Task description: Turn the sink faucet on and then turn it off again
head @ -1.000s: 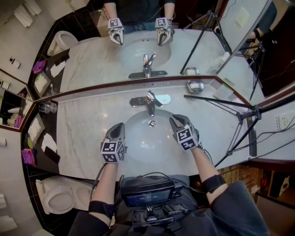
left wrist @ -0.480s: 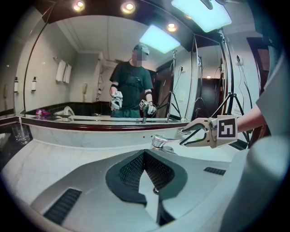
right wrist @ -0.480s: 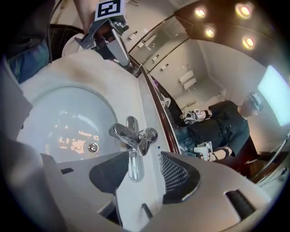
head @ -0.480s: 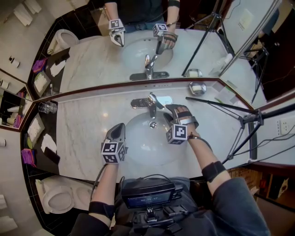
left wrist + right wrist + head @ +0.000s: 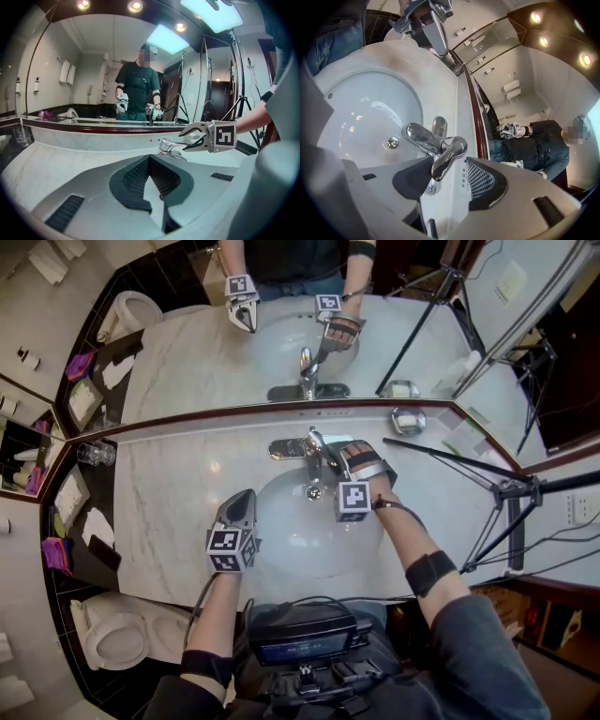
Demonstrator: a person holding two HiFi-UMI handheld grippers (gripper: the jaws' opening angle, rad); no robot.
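Note:
The chrome faucet (image 5: 312,452) stands behind the white sink basin (image 5: 281,545), and I see no water running. My right gripper (image 5: 335,458) is at the faucet, rolled on its side, its jaws just opened wide. In the right gripper view the faucet lever (image 5: 451,156) lies between the open jaws of the right gripper (image 5: 450,180), and the pads do not press on it. The spout (image 5: 418,136) points over the drain (image 5: 393,142). My left gripper (image 5: 241,503) hovers shut and empty over the basin's left rim. The left gripper view shows the faucet (image 5: 170,149) and the right gripper (image 5: 193,138) ahead.
A mirror runs along the back of the marble counter (image 5: 178,493). On the counter a glass (image 5: 93,455) stands at the far left and a soap dish (image 5: 409,418) at the back right. A tripod (image 5: 497,491) leans over the counter's right end. A toilet (image 5: 117,638) is at lower left.
The right gripper has travelled from the basin's right rim up and left to the faucet, rolling on its side, and its jaws have opened round the lever. The left gripper has stayed put.

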